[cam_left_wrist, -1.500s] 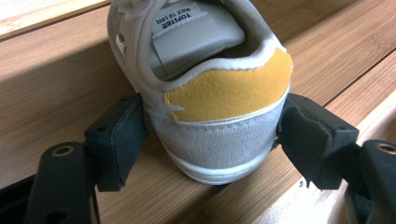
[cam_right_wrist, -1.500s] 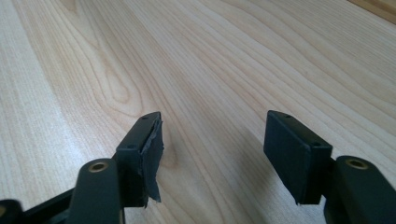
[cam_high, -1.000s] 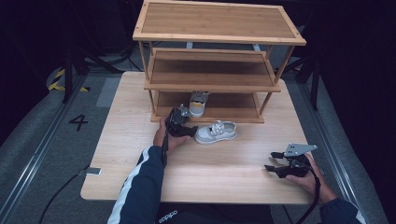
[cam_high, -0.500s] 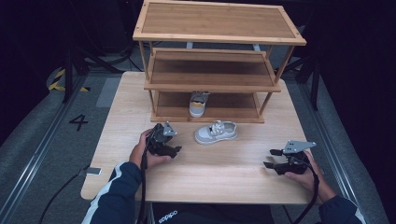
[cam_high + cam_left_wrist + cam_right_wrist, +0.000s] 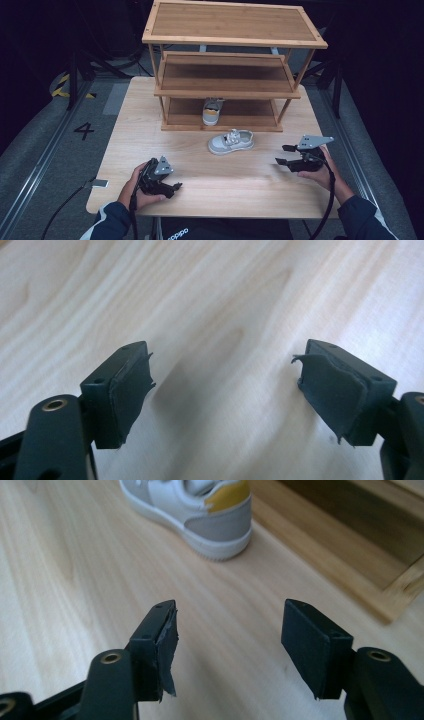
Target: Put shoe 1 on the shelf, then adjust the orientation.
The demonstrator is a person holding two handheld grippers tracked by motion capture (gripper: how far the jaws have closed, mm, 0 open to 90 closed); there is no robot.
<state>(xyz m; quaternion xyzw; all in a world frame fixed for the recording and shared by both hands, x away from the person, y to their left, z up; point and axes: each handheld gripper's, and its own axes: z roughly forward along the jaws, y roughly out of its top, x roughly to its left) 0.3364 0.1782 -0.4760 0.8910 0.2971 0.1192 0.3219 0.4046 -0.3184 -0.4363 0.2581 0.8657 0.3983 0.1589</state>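
A small white and grey shoe (image 5: 231, 141) with a yellow heel patch lies on the wooden table (image 5: 215, 200), just in front of the rack. In the right gripper view, that shoe (image 5: 200, 510) lies ahead with its heel toward me. A matching shoe (image 5: 212, 111) stands on the rack's bottom shelf. My left gripper (image 5: 170, 187) is low at the table's near left, far from both shoes. Its jaws (image 5: 225, 390) have just been opening, with bare wood between them. My right gripper (image 5: 282, 155) hovers right of the table shoe. Its jaws (image 5: 227, 645) have just been closing, and nothing is between them.
A three-tier wooden rack (image 5: 230, 40) stands at the back of the table, and its bottom board (image 5: 350, 555) lies close to the shoe. A small white tag (image 5: 100, 183) lies at the near left edge. Dark floor surrounds the table.
My left gripper pulled away from beside the table shoe toward the near left edge. My right gripper rose a little and shifted toward the shoe. Neither shoe moved.
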